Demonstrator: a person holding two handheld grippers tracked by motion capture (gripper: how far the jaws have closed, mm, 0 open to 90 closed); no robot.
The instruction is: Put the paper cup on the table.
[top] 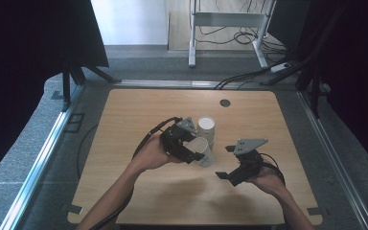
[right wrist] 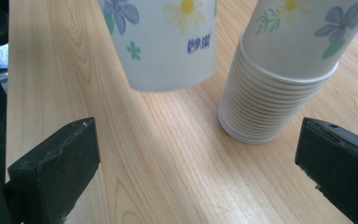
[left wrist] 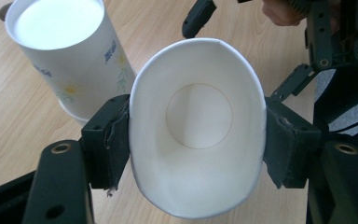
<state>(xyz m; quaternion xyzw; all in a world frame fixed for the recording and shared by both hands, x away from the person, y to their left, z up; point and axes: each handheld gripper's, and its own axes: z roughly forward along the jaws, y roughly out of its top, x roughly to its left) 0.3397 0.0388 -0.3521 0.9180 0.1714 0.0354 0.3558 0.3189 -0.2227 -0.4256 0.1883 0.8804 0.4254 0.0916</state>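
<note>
My left gripper (top: 196, 147) is shut on a single white paper cup (top: 205, 154) with a flower print, held on its side just above the table. In the left gripper view the cup (left wrist: 198, 135) has its mouth toward the camera and is squeezed into an oval between the two pads (left wrist: 109, 140). Right behind it an upside-down stack of matching cups (top: 207, 125) stands on the wooden table (top: 139, 115). To the right of both, my right gripper (top: 225, 162) is open with nothing between its jaws. Its own view faces the held cup (right wrist: 168, 42) and the stack (right wrist: 279, 74).
A small dark round hole (top: 225, 102) sits near the table's far edge. Dark curtains and stand legs flank the table, and cables lie on the floor behind it. Bare wood (right wrist: 168, 163) lies between my right gripper and the cups.
</note>
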